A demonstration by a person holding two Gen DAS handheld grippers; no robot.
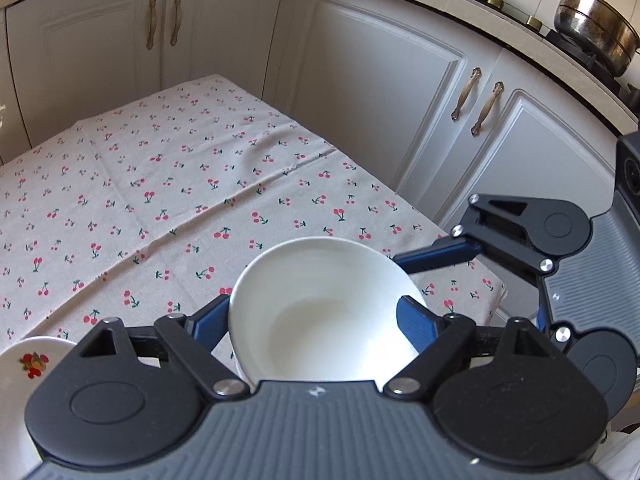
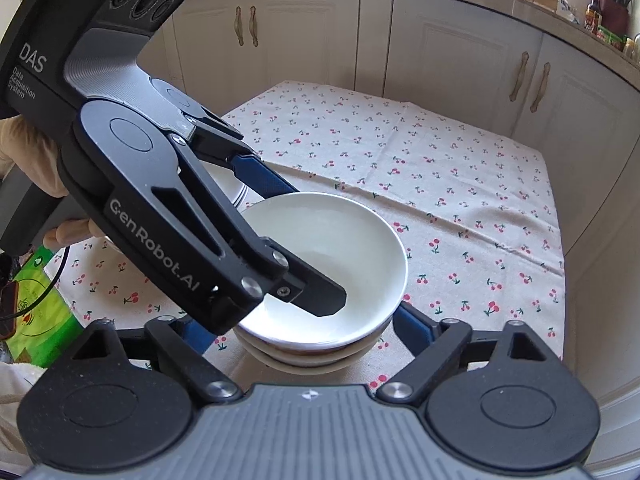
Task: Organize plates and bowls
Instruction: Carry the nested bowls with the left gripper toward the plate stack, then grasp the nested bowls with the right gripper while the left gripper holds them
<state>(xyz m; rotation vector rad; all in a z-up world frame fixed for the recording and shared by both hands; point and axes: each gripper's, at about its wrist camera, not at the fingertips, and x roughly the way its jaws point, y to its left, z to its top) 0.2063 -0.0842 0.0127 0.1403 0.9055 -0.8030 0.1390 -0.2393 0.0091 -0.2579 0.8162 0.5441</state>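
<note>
A white bowl (image 1: 320,312) sits on top of a small stack of bowls (image 2: 320,352) on the cherry-print tablecloth (image 1: 160,200). My left gripper (image 1: 316,320) straddles the bowl's near wall, one blue finger (image 1: 416,324) inside and one (image 1: 208,320) outside; it also shows in the right wrist view (image 2: 296,256). My right gripper (image 2: 300,332) is open with its fingers on either side of the stack's base. A plate with a fruit print (image 1: 24,364) lies at the left, and stacked plates (image 2: 228,184) show behind the left gripper.
White cabinet doors (image 1: 360,92) stand close behind the table. A steel pot (image 1: 596,28) sits on the stove at the upper right. A green packet (image 2: 44,320) lies at the table's left edge. The table's right edge (image 2: 560,240) drops off.
</note>
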